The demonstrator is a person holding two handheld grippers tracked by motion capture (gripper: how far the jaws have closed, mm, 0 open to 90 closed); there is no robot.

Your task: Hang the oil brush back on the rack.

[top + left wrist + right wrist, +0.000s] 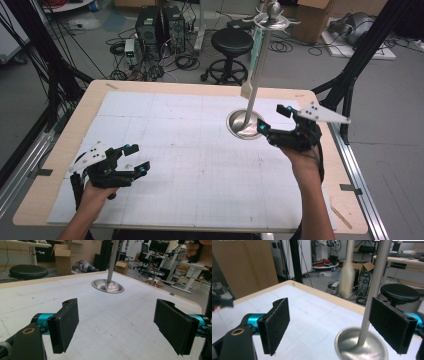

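A metal stand rises from a round dished base on the right half of the white gridded mat; its pole ends in a hooked top. From a hook hangs a spatula with a teal handle and a pale head. My right gripper is open just right of the base. In the right gripper view its jaws stand wide with nothing between the pads, the pole close to the right pad, and the spatula blurred behind. My left gripper rests open at the front left, empty.
A black stool, computer towers and cables sit on the floor beyond the table's far edge. Black frame struts stand at the right, with more at the left. The other hand appears far off in the left gripper view.
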